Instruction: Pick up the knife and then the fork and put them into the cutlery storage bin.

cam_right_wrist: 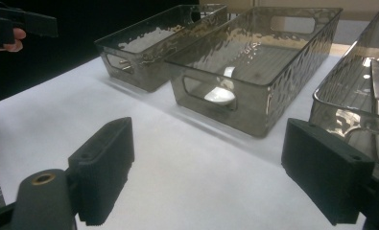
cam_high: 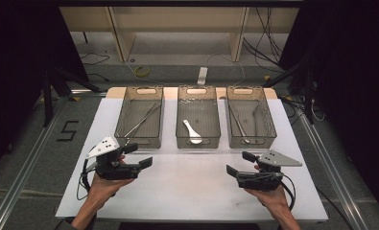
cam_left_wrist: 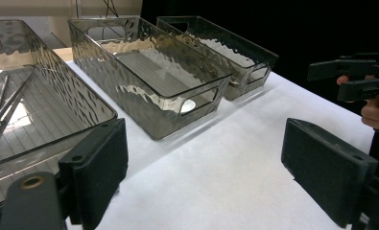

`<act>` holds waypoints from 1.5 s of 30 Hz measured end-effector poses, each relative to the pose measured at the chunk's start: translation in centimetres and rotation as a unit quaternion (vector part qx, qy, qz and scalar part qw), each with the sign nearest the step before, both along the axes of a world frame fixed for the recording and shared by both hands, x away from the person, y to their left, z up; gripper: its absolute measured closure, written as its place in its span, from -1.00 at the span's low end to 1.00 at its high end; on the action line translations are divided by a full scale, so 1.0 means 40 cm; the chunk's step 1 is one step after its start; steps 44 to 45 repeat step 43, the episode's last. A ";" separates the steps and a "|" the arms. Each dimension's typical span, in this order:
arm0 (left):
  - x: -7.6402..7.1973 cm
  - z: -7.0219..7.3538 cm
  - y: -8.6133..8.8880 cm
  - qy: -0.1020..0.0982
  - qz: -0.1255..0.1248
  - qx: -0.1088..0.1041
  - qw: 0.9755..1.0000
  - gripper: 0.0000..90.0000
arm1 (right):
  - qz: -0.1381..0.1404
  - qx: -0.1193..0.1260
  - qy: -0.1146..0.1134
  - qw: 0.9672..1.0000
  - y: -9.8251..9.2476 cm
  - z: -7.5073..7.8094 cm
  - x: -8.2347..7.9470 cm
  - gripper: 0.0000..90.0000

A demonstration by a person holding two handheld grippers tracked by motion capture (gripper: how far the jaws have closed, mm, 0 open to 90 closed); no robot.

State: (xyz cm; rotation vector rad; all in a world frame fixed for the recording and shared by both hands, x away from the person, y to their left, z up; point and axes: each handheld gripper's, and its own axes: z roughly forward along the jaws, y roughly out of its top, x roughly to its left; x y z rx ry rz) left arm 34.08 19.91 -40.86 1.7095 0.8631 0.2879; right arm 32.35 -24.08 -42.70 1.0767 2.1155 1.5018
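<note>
Before the three bins, left gripper [cam_high: 138, 154] and right gripper [cam_high: 239, 163]: jaws wide apart, empty. Start of a pick, probably; next, a reach into the middle bin [cam_high: 198, 139] for the spoon [cam_high: 192, 132].

Cut off by the left gripper view's left edge: smoky clear plastic left bin [cam_left_wrist: 43, 110]. Thin metal utensils [cam_high: 141, 120] inside too small to identify. White spoon [cam_right_wrist: 219, 95] half hidden behind the middle bin's wall.

Three glossy, rippled smoky clear-plastic bins [cam_high: 198, 136] on matt white table [cam_high: 192, 187]; white glossy spoon [cam_high: 193, 132]; shiny metal tongs [cam_high: 141, 120].
</note>
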 end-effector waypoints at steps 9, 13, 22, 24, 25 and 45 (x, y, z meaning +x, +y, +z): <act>-0.001 -0.001 -0.001 0.002 -0.005 0.002 1.000 -0.65 | -0.004 -0.001 -0.001 1.000 -0.010 -0.010 -0.020 -0.56; -0.001 -0.002 -0.003 0.003 -0.006 0.005 1.000 -0.65 | -0.007 -0.002 0.003 1.000 -0.013 -0.016 -0.027 -0.56; 0.000 -0.003 -0.004 0.006 -0.008 0.007 1.000 -0.65 | -0.008 -0.010 0.002 1.000 -0.013 -0.021 -0.027 -0.57; 0.000 -0.002 -0.004 0.006 -0.008 0.007 1.000 -0.65 | -0.009 -0.009 0.001 1.000 -0.013 -0.020 -0.028 -0.57; 0.000 -0.002 -0.005 0.006 -0.009 0.007 1.000 -0.65 | -0.009 -0.009 0.000 1.000 -0.014 -0.019 -0.028 -0.57; 0.000 -0.003 -0.006 0.006 -0.010 0.008 1.000 -0.65 | -0.009 -0.012 -0.002 1.000 -0.012 -0.019 -0.025 -0.57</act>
